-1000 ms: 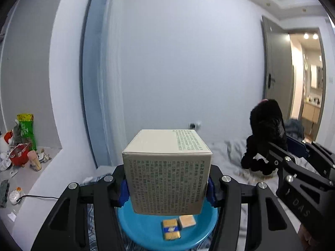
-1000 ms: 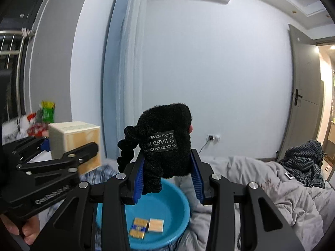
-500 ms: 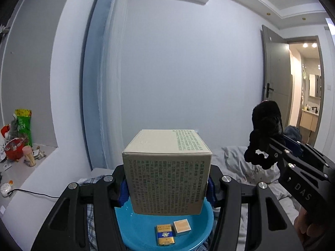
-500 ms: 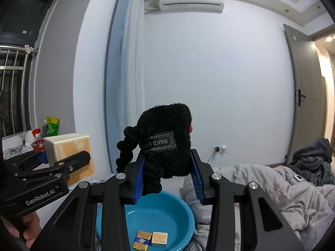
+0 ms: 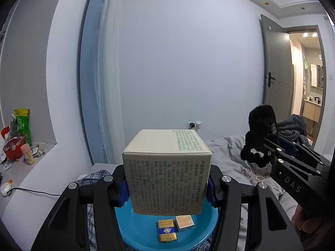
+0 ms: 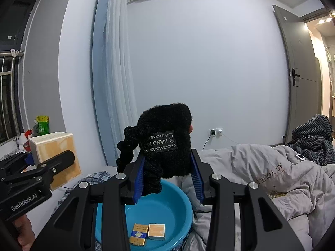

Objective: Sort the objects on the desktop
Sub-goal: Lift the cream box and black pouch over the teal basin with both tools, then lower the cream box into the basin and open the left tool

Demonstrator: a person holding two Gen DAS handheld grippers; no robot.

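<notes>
My left gripper [image 5: 167,190] is shut on a beige cardboard box [image 5: 166,173] printed with green text, held above a blue basin [image 5: 142,232]. In the right wrist view that box [image 6: 53,152] hangs at the left in the left gripper [image 6: 52,167]. My right gripper [image 6: 167,177] is shut on a black fuzzy pouch [image 6: 165,144] with a "HAND MADE" label, over the blue basin [image 6: 165,207]. In the left wrist view the pouch [image 5: 260,133] appears at the right. In the basin lie a blue-and-gold pack [image 6: 138,234] and a small tan box [image 6: 157,231].
The basin rests on a bed with a grey duvet [image 6: 272,179] and plaid cloth [image 5: 92,177]. A striped garment [image 6: 312,140] lies at the far right. A cluttered sill [image 5: 18,146] with snack bags is at left. Behind are a wall socket [image 6: 215,131] and an open door [image 5: 278,67].
Both grippers have sunk a little toward the basin with their loads still gripped. The basin's contents have shifted in both views, and the right gripper has rolled slightly.
</notes>
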